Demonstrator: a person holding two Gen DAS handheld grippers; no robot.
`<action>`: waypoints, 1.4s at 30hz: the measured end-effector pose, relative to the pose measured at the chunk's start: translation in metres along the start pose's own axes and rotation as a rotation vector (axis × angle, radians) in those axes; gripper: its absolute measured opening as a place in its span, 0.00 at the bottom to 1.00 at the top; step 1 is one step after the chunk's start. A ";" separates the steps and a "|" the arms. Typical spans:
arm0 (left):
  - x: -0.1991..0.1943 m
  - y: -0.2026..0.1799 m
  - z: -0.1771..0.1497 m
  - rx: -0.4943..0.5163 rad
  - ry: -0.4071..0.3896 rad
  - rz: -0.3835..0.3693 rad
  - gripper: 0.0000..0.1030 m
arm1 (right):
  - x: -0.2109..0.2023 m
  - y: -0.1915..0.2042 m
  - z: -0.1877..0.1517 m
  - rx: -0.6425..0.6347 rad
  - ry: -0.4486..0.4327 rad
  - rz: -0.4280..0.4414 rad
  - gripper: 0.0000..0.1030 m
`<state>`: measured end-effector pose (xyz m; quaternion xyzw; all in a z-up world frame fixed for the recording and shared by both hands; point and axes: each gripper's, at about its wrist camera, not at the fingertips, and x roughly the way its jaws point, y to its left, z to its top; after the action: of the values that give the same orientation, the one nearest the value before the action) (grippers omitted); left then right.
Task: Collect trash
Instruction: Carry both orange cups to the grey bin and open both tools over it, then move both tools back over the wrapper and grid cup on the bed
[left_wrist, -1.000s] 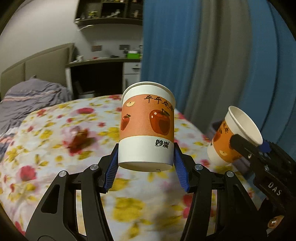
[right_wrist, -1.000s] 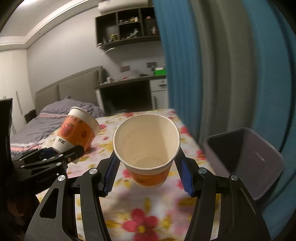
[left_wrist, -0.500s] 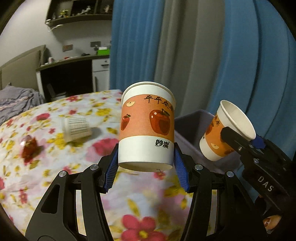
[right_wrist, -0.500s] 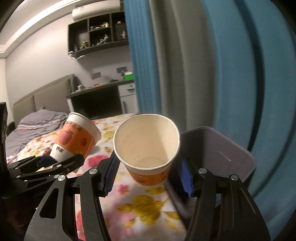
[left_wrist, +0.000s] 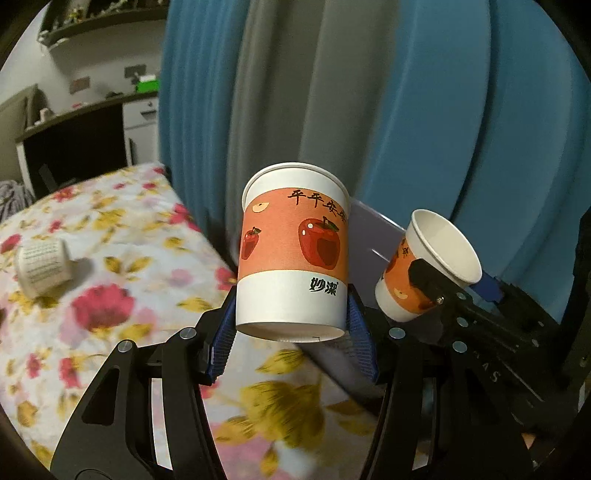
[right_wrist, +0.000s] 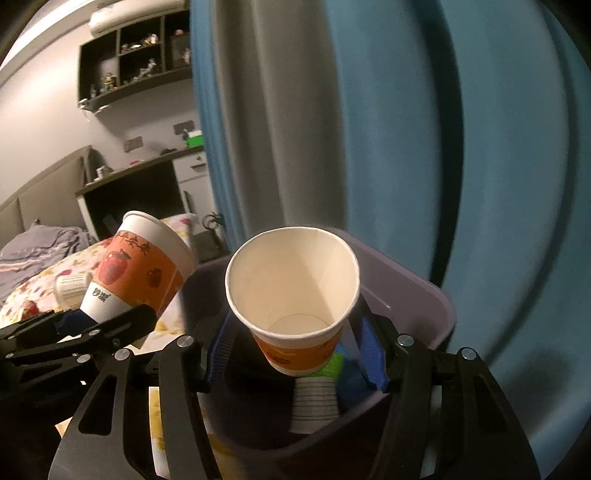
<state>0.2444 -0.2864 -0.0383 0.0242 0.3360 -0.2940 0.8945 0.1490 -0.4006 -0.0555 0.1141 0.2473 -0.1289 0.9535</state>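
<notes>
Tongs each still grip an apple cup | right now over purple bin

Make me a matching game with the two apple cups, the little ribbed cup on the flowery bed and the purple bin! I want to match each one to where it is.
Things:
1. left apple cup
2. right apple cup
3. ribbed cup
4. purple bin

Places:
A. lying on the flowery bedspread
B. held over the bin
C. beside the bed, by the blue curtain
D. held above the bed's edge

Pairs: 1-D, 2-B, 3-A, 4-C
</notes>
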 end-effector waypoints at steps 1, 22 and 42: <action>0.006 -0.002 0.000 -0.004 0.013 -0.012 0.53 | 0.003 -0.004 -0.002 0.011 0.015 -0.002 0.57; 0.036 -0.008 -0.003 -0.042 0.070 -0.097 0.80 | 0.034 -0.034 -0.011 0.048 0.107 -0.025 0.63; -0.046 0.044 -0.030 -0.122 -0.014 0.167 0.92 | -0.034 0.008 -0.002 0.000 -0.034 -0.033 0.86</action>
<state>0.2233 -0.2196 -0.0398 -0.0046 0.3436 -0.1977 0.9181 0.1216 -0.3862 -0.0385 0.1079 0.2329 -0.1465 0.9553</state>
